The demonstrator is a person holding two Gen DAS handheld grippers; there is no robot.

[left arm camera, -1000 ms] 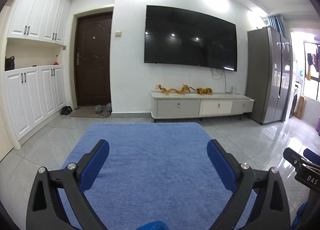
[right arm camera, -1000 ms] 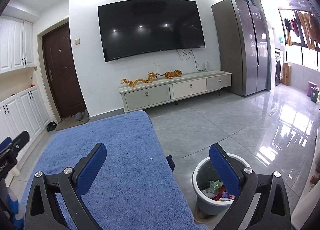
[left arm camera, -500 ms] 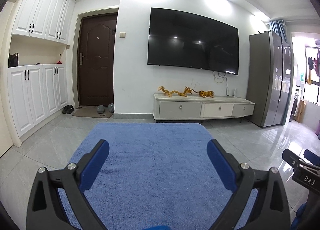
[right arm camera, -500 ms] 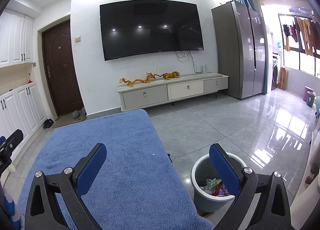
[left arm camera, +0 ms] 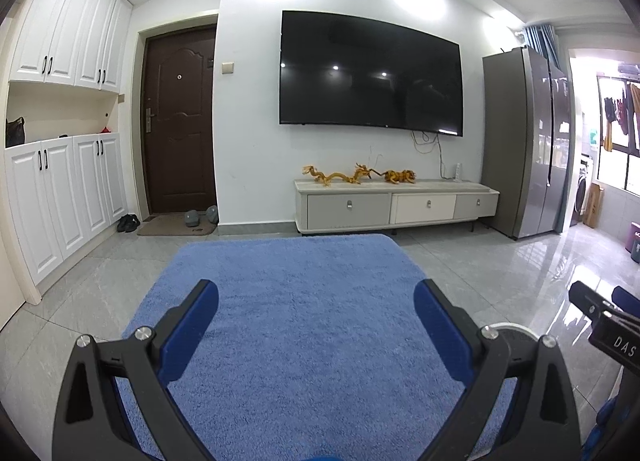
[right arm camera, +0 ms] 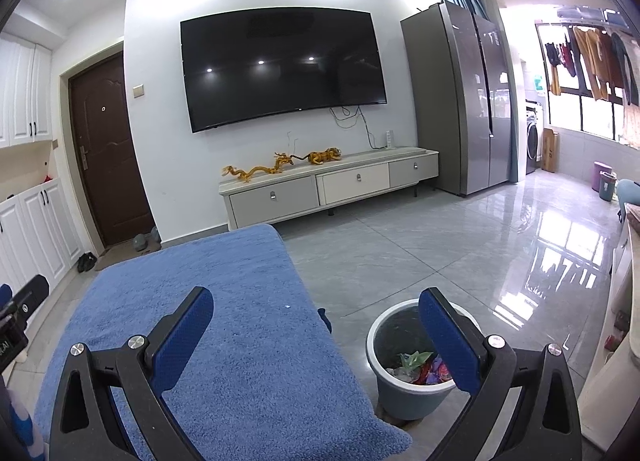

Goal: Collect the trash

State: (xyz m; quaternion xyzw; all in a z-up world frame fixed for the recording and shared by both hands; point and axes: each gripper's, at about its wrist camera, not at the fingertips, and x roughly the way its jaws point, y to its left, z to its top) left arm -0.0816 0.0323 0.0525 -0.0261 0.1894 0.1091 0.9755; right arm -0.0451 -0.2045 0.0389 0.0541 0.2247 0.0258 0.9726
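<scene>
You've tilted both views up; more wall shows now. Left gripper [left arm camera: 316, 301] and right gripper [right arm camera: 316, 309] gape wide, both empty. Trash [right arm camera: 420, 365] sits in the bin [right arm camera: 374, 345], just right of the blue cloth [right arm camera: 240, 321]. Light, crinkly wrappers: pinch 1 loose edge.

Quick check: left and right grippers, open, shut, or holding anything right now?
Left gripper: open, holding nothing, above the blue fluffy cloth.
Right gripper: open, holding nothing.
</scene>
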